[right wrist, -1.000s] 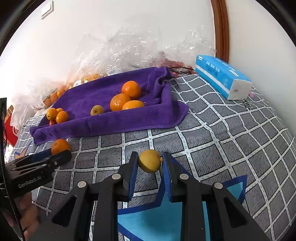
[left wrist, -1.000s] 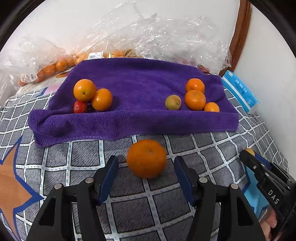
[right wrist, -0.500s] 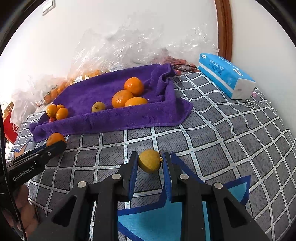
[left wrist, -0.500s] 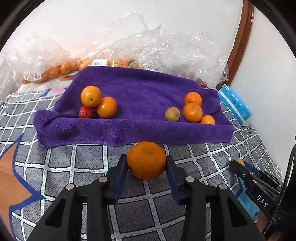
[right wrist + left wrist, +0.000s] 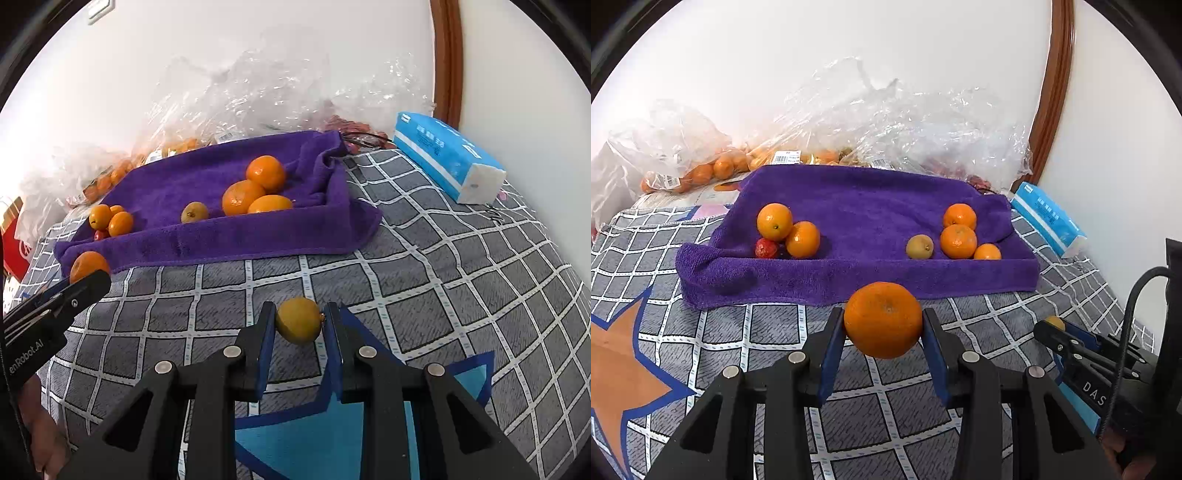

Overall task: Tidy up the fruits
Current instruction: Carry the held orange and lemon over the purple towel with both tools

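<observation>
In the left view your left gripper (image 5: 882,332), wide a second ago, now clamps its jaws on the orange (image 5: 882,319) before the towel (image 5: 849,273); in the right view your right gripper (image 5: 299,328) still pinches the yellow fruit (image 5: 298,320), so both can go to their groups.

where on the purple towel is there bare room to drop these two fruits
The purple towel is bare across its middle, between the left cluster and the small yellow-green fruit, and along the back by the plastic bags. The right corner around the three oranges is crowded.
</observation>
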The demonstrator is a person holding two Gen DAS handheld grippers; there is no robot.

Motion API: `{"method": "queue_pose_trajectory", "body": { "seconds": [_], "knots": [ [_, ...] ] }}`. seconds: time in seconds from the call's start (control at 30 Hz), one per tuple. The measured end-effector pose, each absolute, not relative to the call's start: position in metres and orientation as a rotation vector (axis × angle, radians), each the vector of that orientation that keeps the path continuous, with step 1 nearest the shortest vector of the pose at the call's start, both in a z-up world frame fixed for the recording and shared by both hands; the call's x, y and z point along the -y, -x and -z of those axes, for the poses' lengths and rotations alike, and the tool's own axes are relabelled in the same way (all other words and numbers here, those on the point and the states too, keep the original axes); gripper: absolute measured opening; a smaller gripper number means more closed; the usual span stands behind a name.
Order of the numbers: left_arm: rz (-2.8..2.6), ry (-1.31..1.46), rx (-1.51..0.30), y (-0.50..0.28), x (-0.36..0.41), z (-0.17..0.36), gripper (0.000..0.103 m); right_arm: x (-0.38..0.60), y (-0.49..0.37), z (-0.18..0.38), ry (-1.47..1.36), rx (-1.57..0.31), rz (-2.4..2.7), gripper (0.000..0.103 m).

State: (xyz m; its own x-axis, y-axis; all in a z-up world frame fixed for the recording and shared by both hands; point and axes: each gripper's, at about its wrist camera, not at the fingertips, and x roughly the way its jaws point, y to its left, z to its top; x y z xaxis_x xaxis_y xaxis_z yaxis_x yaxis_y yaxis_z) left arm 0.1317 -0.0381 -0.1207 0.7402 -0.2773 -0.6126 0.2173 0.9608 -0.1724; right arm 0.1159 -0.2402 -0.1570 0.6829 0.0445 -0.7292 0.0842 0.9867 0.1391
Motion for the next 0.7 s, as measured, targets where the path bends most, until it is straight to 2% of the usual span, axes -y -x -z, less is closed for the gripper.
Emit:
{"method": "queue_pose_trajectory", "body": {
  "seconds": [0.7],
  "knots": [
    [0.227,0.137,-0.673,-0.13,0.024,0.11,0.039,0.223,-0.104,0.139,-0.182,-0.797,-0.024,0.026]
  ]
}}
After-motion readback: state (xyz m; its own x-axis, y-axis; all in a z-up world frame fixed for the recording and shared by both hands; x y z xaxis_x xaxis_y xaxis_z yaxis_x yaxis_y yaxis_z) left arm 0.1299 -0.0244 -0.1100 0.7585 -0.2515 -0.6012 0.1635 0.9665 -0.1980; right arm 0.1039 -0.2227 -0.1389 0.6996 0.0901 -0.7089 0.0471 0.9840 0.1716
